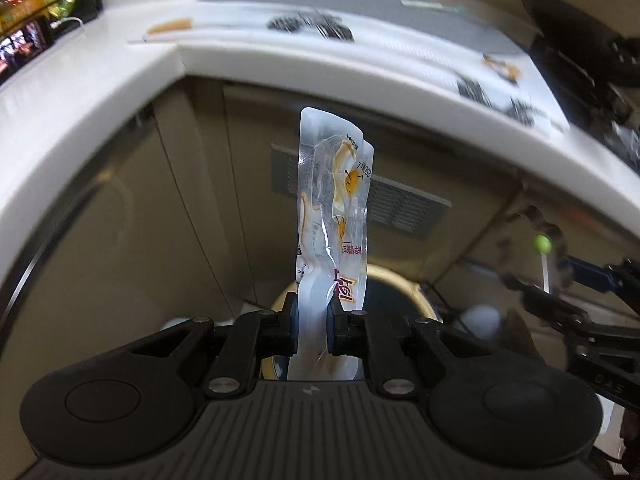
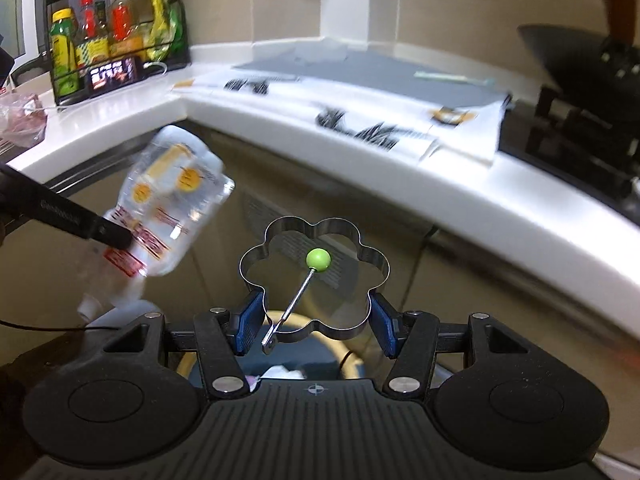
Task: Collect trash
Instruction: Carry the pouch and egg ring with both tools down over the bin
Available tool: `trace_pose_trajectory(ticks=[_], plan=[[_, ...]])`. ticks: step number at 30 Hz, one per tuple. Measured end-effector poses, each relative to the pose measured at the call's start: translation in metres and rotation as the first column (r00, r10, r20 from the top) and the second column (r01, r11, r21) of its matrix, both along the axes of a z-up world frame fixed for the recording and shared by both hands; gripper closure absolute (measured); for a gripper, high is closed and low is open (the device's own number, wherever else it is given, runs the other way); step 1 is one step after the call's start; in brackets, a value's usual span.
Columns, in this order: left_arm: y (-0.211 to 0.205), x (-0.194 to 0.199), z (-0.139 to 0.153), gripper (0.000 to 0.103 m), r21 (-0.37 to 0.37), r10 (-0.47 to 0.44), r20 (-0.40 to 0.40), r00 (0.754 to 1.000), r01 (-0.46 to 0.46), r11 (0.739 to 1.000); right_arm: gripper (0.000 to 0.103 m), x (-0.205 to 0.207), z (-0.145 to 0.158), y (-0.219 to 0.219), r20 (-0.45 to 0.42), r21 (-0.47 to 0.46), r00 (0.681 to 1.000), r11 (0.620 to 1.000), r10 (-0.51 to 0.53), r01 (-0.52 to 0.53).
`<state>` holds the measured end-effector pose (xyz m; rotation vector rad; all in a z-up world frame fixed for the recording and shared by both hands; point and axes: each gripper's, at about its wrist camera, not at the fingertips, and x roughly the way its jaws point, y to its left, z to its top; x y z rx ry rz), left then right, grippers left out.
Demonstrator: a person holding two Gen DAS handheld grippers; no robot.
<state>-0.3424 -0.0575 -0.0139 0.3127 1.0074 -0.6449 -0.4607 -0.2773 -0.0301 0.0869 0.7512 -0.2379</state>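
My left gripper (image 1: 312, 320) is shut on a clear plastic pouch (image 1: 332, 200) printed with yellow egg figures, which stands up between the pads. In the right wrist view the same pouch (image 2: 172, 200) hangs tilted at the left, pinched by the left gripper (image 2: 128, 240). My right gripper (image 2: 316, 320) is shut on a flower-shaped metal ring (image 2: 378, 264) with a green knob (image 2: 318, 260) on a thin rod; the blue pads press its two sides. A round bin with a yellowish rim (image 1: 404, 280) sits below both grippers. Inside the bin (image 2: 354, 360) there is white crumpled trash.
A white curved countertop (image 2: 360, 184) runs above, with printed papers (image 2: 360, 128) and a grey mat (image 2: 360, 68) on it. A black rack of bottles (image 2: 112, 36) stands at the back left, a dark stove and pan (image 2: 580, 80) at the right. Cabinet fronts with a vent grille (image 1: 404, 204) are behind the bin.
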Motion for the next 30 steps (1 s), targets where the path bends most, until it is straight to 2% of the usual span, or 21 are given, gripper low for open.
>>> trace_pose_trajectory(ticks=[15, 30], plan=[[-0.017, -0.001, -0.033, 0.089, 0.066, -0.063, -0.155, 0.986, 0.074, 0.995, 0.043, 0.006, -0.016, 0.006, -0.048, 0.016, 0.999, 1.0, 0.02, -0.019], [-0.026, -0.001, -0.041, 0.089, 0.085, -0.095, -0.162, 0.982, 0.11, 0.99, 0.043, 0.017, -0.025, 0.007, -0.08, 0.044, 0.996, 0.999, 0.034, -0.03]])
